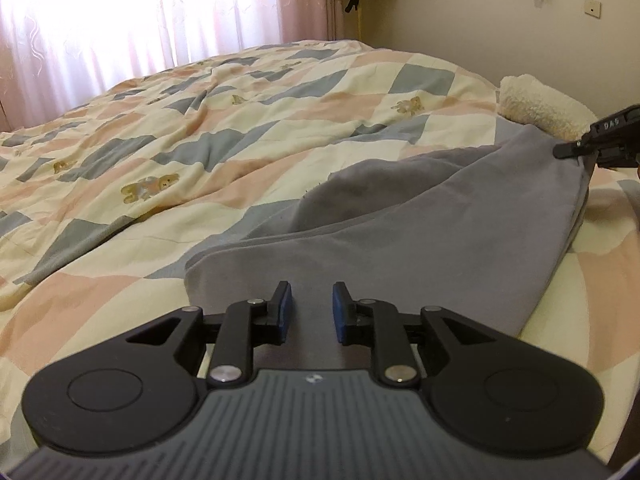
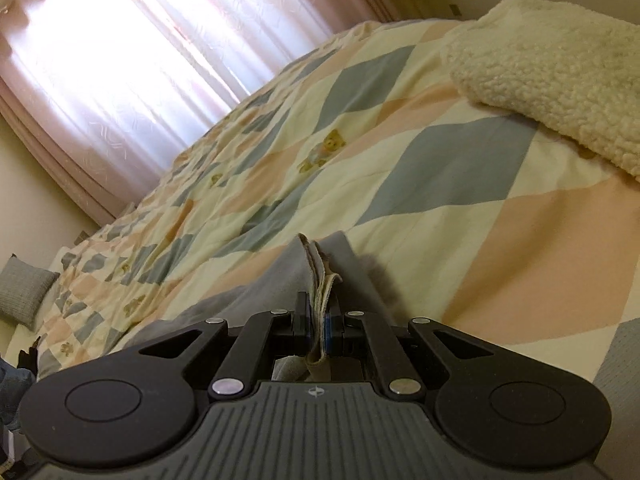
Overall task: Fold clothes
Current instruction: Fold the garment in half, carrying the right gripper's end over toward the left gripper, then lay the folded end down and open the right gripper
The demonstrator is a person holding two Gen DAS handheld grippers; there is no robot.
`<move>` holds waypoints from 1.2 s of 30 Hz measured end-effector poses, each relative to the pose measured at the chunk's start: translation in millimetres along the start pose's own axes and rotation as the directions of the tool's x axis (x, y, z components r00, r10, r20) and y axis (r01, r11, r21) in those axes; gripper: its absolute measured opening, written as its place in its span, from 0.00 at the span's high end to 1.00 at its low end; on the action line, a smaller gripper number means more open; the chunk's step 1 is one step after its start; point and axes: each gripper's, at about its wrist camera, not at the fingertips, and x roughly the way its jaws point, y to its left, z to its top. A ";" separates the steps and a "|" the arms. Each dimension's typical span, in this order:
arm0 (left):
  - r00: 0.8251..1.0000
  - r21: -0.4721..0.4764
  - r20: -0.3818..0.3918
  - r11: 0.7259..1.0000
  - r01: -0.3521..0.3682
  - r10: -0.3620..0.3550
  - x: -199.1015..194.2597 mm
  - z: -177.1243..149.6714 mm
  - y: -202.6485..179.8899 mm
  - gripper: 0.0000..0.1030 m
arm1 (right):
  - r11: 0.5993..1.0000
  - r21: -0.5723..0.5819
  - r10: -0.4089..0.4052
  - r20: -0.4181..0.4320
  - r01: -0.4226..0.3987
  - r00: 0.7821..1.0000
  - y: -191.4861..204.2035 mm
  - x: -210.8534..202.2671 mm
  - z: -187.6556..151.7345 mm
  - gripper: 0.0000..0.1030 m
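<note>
Bedroom quilt [image 1: 248,128] serves as the folding surface, with a grey garment [image 1: 400,216] half lifted off it.

Pinching a layered edge of the garment [image 2: 320,280], the right gripper [image 2: 319,320] holds that corner up, seemingly to carry a fold across. Spread and empty, the left gripper [image 1: 311,308] hovers above the near hem, likely lined up to grab it. A cream fleece [image 2: 560,60] lies farther back on the bed, apart from the garment.

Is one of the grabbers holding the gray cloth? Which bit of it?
Yes. The right gripper pinches the gray garment by its bunched edge. The left gripper is open, holding nothing.
</note>
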 end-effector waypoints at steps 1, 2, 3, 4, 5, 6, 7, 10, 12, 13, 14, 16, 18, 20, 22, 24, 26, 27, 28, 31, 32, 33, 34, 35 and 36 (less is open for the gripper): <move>1.000 0.002 -0.003 1.000 -0.005 0.005 1.7 0.5 -1.5 0.83 | 1.000 0.000 -0.011 -0.004 0.011 1.000 -2.9 2.7 -1.1 0.94; 1.000 0.005 -0.006 1.000 -0.009 0.009 3.4 1.0 -3.0 0.83 | 1.000 0.000 -0.020 -0.006 0.020 1.000 -5.6 4.8 -2.3 0.94; 1.000 0.010 -0.007 1.000 -0.008 0.008 4.7 1.2 -4.4 0.83 | 1.000 -0.004 -0.017 0.004 0.017 1.000 -6.1 2.6 -4.2 0.94; 1.000 0.015 -0.009 1.000 -0.008 0.008 6.2 1.4 -5.8 0.82 | 1.000 -0.010 -0.015 0.014 0.015 1.000 -6.5 0.8 -6.1 0.94; 1.000 0.021 -0.016 1.000 -0.012 0.013 9.4 1.2 -7.1 0.80 | 0.999 -0.030 -0.029 0.018 0.029 0.999 -5.1 1.6 -8.5 0.94; 0.999 0.030 -0.028 0.999 -0.020 0.020 14.3 0.7 -8.2 0.79 | 0.998 -0.049 -0.044 0.018 0.044 0.999 -4.0 3.3 -10.8 0.94; 0.999 0.034 -0.036 0.999 -0.024 0.025 17.9 -0.1 -8.4 0.79 | 0.996 -0.057 -0.075 -0.010 0.074 0.997 -4.3 11.8 -13.2 0.93; 0.998 0.023 -0.057 0.999 -0.029 0.030 24.9 1.8 -7.4 0.79 | 0.981 -0.130 -0.147 -0.036 0.141 0.989 5.7 22.1 -15.8 0.85; 0.999 0.028 -0.039 0.999 -0.020 0.021 19.6 8.9 -8.6 0.79 | 0.955 -0.190 -0.229 0.020 0.229 0.973 19.7 15.0 -13.5 0.54; 1.000 0.038 -0.020 0.999 -0.010 0.010 16.7 14.1 -10.2 0.79 | 0.935 -0.216 -0.270 0.076 0.280 0.960 27.7 7.8 -12.1 0.48; 1.000 0.048 0.000 0.999 0.001 -0.001 13.9 19.4 -11.9 0.79 | 0.923 -0.241 -0.276 0.125 0.299 0.953 36.5 1.0 -11.7 0.47; 0.999 0.064 0.039 0.998 0.025 -0.027 12.6 31.2 -15.4 0.79 | 0.913 -0.297 -0.236 0.179 0.281 0.955 54.1 -7.7 -12.9 0.48; 0.995 0.065 0.070 0.995 0.073 -0.077 21.0 42.0 -17.0 0.79 | 0.919 -0.365 -0.111 0.126 0.150 0.986 70.3 -0.2 -18.1 0.70; 0.988 0.048 0.083 0.991 0.129 -0.132 41.8 51.0 -15.9 0.79 | 0.919 -0.387 -0.071 0.030 0.077 0.997 76.3 25.8 -22.7 0.84; 0.992 0.033 0.043 0.992 0.120 -0.121 70.5 55.9 -12.7 0.78 | 0.922 -0.361 -0.154 -0.015 0.138 0.988 67.5 54.3 -22.8 0.91; 0.997 -0.004 -0.066 0.999 0.046 -0.046 106.1 55.6 0.2 0.79 | 0.942 -0.283 -0.200 -0.036 0.182 0.979 52.6 66.1 -18.4 1.00; 0.994 -0.086 -0.077 0.994 0.072 -0.079 108.6 53.3 19.3 0.81 | 0.969 -0.191 -0.169 -0.048 0.157 0.984 40.9 64.4 -13.2 1.00; 0.994 -0.100 -0.058 0.991 0.084 -0.090 99.3 54.4 23.8 0.85 | 0.965 -0.206 -0.168 -0.025 0.160 0.985 45.9 57.7 -12.8 0.99; 0.995 -0.087 -0.033 0.992 0.088 -0.091 90.2 55.6 23.9 0.86 | 0.958 -0.231 -0.172 0.010 0.169 0.985 54.1 50.0 -13.3 0.94; 0.984 -0.076 0.058 0.982 0.174 -0.170 68.8 63.3 23.0 0.85 | 0.955 -0.265 -0.117 0.074 0.133 0.990 73.7 39.3 -13.5 0.85; 0.977 -0.082 0.074 0.975 0.208 -0.202 67.3 66.3 22.8 0.85 | 0.959 -0.264 -0.084 0.079 0.102 0.993 78.4 40.5 -12.8 0.85; 0.968 -0.072 0.076 0.966 0.246 -0.241 71.9 69.0 19.2 0.84 | 0.962 -0.265 -0.055 0.067 0.071 0.996 80.2 47.3 -11.6 0.86; 0.959 -0.061 0.074 0.958 0.280 -0.275 77.5 71.5 15.4 0.84 | 0.961 -0.268 -0.049 0.047 0.060 0.998 80.0 58.5 -11.0 0.87; 0.959 -0.040 0.047 0.958 0.283 -0.281 90.2 72.2 10.2 0.83 | 0.960 -0.262 -0.090 0.031 0.095 0.995 77.8 70.7 -8.7 0.88; 0.959 -0.021 0.018 0.959 0.282 -0.282 103.4 72.5 5.7 0.82 | 0.958 -0.256 -0.131 0.016 0.131 0.991 75.0 82.7 -6.6 0.89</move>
